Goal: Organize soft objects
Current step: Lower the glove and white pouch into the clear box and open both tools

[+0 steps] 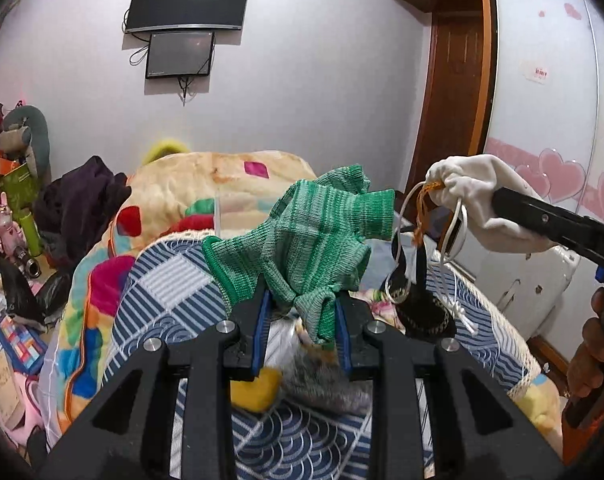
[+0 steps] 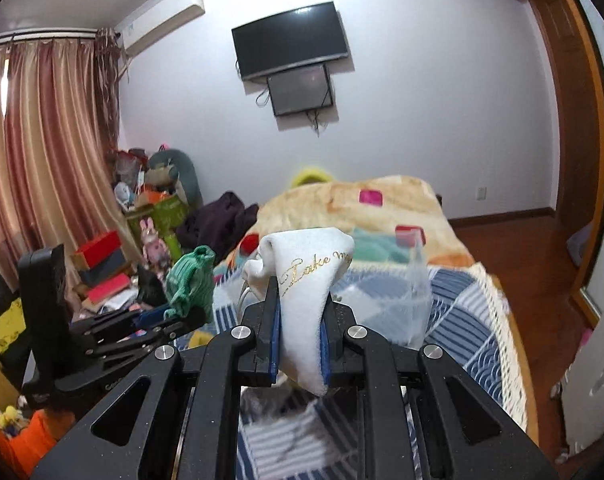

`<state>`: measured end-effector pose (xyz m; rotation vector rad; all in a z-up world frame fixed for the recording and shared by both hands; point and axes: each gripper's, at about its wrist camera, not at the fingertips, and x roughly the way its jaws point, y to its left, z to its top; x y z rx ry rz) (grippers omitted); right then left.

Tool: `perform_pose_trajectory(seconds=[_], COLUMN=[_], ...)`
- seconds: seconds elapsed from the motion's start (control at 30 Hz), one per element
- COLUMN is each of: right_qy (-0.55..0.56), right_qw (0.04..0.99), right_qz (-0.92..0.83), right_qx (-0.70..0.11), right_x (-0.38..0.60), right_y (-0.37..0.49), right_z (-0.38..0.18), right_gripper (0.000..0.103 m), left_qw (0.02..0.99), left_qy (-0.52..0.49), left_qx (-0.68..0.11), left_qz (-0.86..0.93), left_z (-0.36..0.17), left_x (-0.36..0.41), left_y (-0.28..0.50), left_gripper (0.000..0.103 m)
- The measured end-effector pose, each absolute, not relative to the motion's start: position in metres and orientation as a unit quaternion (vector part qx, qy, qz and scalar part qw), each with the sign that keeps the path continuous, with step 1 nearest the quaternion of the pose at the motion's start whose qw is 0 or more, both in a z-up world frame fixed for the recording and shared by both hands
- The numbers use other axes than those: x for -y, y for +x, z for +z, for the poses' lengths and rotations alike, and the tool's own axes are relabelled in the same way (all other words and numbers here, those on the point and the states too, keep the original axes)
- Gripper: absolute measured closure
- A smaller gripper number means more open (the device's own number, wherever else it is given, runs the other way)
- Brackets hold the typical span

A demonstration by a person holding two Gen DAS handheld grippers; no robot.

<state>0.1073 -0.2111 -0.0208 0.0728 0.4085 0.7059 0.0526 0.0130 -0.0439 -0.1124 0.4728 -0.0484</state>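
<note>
Holding both items aloft over the bed [image 1: 174, 280], the left gripper [image 1: 302, 320] jaws pinch a green glove [image 1: 309, 232] and the right gripper [image 2: 300, 344] jaws pinch a white pouch [image 2: 305, 280]; the next move likely calls for setting each down in its place.

Gold script on white pouch [image 2: 307, 280] cut off past "Lake", grey fuzzy thing [image 1: 325, 384] mostly hidden behind left gripper [image 1: 302, 320]

Green knit glove [image 1: 321, 236]; white pouch [image 2: 313, 300], gold script.

1. A curved black television [image 2: 290, 38] on the white wall, upper centre, a smaller screen [image 2: 300, 89] just below it.
2. Striped pink curtains [image 2: 42, 152] at far left.
3. A white air conditioner [image 2: 162, 14] at upper left.
4. A wooden door [image 1: 453, 92] at right.
</note>
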Motion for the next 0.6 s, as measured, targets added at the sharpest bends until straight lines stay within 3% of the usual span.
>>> perform_pose_trajectory(seconds=[0.6], right_qy=[0.027], right_qw=[0.934], right_qz=[0.309], right_qx=[-0.180], right_x=[0.183], right_y=[0.175], right_z=[0.001], right_gripper=[0.089], left_qw=[0.965], left_qy=[-0.019], left_qx=[-0.261], left_qz=[-0.036], left_z=[-0.024], left_x=[-0.019], left_y=[0.141], left_gripper=[0.075])
